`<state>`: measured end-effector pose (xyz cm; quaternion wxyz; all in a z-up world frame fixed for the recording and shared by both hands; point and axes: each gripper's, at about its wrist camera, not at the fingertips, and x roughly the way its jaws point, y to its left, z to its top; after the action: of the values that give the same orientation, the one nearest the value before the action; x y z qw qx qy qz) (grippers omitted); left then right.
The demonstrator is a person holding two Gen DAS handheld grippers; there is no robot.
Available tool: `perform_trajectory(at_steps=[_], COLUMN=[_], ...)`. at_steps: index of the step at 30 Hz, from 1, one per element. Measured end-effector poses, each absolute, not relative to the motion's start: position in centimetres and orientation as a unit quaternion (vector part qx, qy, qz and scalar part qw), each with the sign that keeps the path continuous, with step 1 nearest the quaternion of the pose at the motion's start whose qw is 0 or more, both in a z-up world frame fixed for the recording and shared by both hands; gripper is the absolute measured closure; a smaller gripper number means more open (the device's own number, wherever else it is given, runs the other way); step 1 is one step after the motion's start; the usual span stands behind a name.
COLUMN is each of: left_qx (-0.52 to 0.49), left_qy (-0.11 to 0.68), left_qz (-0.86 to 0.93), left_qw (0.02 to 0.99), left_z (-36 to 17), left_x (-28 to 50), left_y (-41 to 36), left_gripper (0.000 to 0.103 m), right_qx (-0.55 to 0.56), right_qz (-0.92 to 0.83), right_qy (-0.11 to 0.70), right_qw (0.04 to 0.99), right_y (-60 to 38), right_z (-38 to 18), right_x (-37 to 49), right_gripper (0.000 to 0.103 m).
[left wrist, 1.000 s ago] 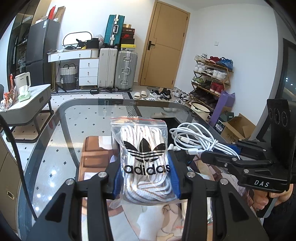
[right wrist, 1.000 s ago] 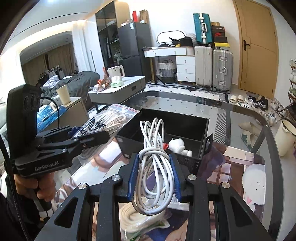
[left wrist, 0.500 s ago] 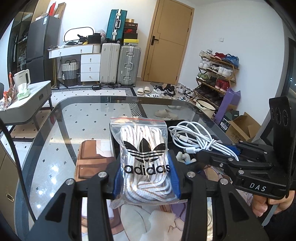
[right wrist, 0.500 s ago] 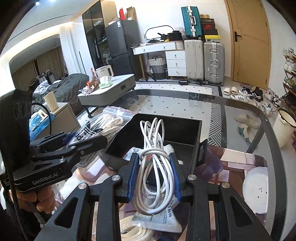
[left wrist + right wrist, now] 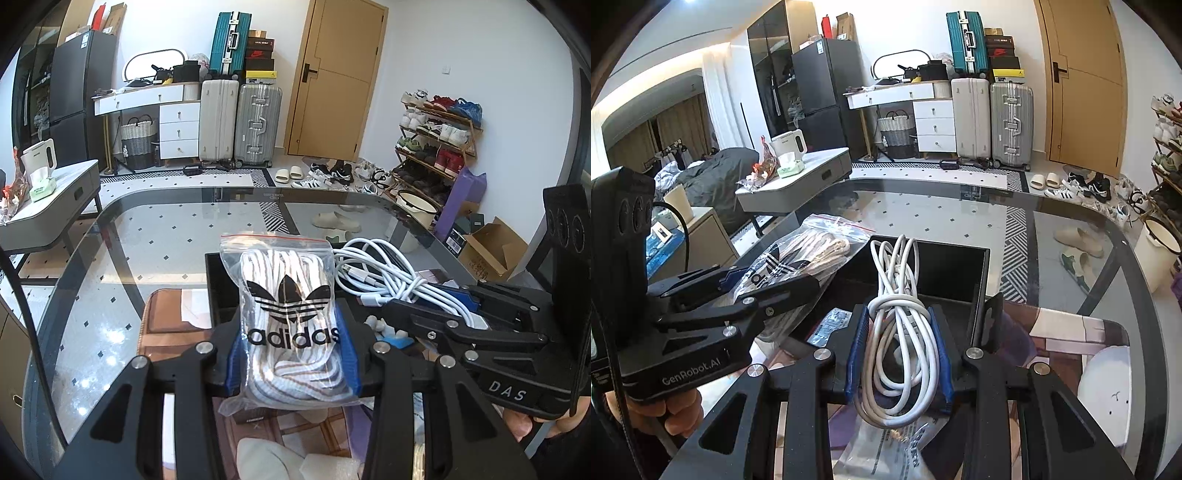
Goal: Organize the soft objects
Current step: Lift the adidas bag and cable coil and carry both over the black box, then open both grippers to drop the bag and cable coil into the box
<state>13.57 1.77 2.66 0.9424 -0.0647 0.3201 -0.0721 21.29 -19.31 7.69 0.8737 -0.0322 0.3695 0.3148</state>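
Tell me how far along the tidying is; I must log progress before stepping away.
Done: a few small white items already lie in the black bin.
In hand: the left tool grips the bagged Adidas laces; the right tool grips the coiled white cable. Both hang at the bin, not yet released.
Left: dropping both in, then the printed pouch on the glass table.

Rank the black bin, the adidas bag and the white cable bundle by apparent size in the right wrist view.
1. Black bin, widest though partly hidden.
2 and 3. White cable bundle and adidas bag look alike. The cable sits closest to the camera in the right gripper; the left gripper partly covers the bag, so I won't rank them.
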Motion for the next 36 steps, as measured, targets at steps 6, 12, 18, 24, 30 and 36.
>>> perform_trajectory(at_steps=[6,12,18,24,30,36], left_qx=[-0.058,-0.058,-0.039,-0.029,-0.025,-0.016], left_qy=[0.328,0.342,0.344,0.346,0.351,0.353], left_qz=[-0.072,-0.072,-0.072,-0.079,-0.088,-0.076], left_qw=[0.940,0.935,0.936,0.935,0.932,0.932], left_z=[2.5,1.8,1.7,2.0,2.1,2.3], left_x=[14.5,15.6,15.6,15.0,14.4,13.8], left_y=[1.4,1.2,0.5,0.2,-0.1,-0.1], left_gripper=[0.061,0.061,0.061,0.060,0.059,0.046], right_qx=[-0.039,-0.041,-0.048,-0.051,-0.053,-0.072], right_qz=[0.304,0.300,0.302,0.305,0.308,0.314], right_qy=[0.377,0.381,0.386,0.392,0.398,0.377], right_qw=[0.874,0.873,0.870,0.867,0.862,0.868], right_y=[-19.1,-19.0,-18.9,-19.2,-19.5,-19.8], right_z=[7.1,6.5,6.4,6.4,6.5,7.1], right_x=[22.6,23.5,23.3,22.7,21.9,20.4], right_gripper=[0.070,0.070,0.070,0.070,0.069,0.055])
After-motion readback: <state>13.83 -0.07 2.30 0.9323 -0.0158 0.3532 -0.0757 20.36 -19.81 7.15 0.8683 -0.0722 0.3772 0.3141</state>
